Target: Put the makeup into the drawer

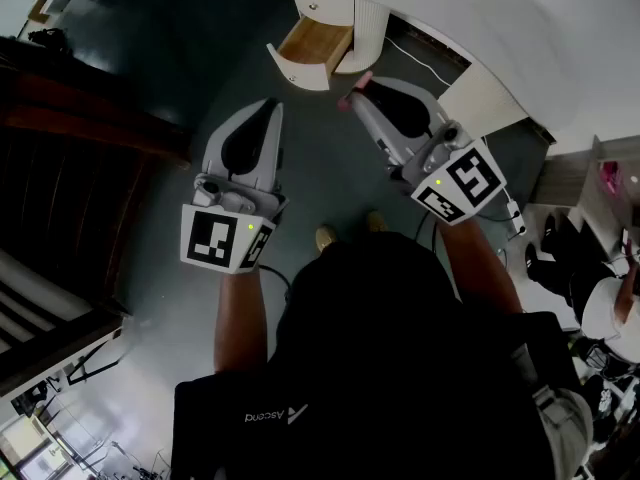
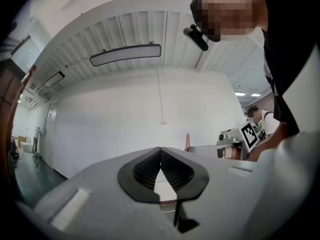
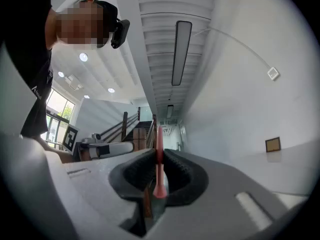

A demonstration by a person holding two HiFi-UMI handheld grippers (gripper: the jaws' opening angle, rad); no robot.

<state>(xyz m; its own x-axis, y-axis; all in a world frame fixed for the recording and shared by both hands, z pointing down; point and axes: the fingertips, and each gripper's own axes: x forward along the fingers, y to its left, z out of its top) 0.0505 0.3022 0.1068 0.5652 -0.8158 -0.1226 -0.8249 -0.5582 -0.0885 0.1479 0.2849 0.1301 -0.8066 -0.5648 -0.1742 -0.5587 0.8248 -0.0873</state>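
Carrying the makeup (image 1: pixel 358 86) to the open drawer (image 1: pixel 318 40) is, as I judge it, the step in hand. The right tongs (image 1: pixel 350 103) are clenched on it, a slim pink stick pinched between the black ribbed pads, with its tapered end poking out past the tips. The right gripper view shows it standing straight up the seam of the jaws, flaring to a small rounded foot low in the grip. It hangs over the dark floor (image 1: pixel 200 58), near the drawer but not yet above it.

To do this well, I would bring the tips over the bare middle of the drawer before letting go, not over its raised front lip. I would then lower them and part the jaws only a little. A stick this thin and smooth looks likely to roll or bounce on hard board if it is dropped from high up.

The drawer is small, with a pale wood-grain bottom and white walls, and its front is rounded like the fluted white unit (image 1: pixel 368 23) it slides from. It looks empty from here.

The left tongs (image 1: pixel 270 106) are clenched on nothing, their pads meeting at the tip. They hang beside the right pair, well apart from the drawer.
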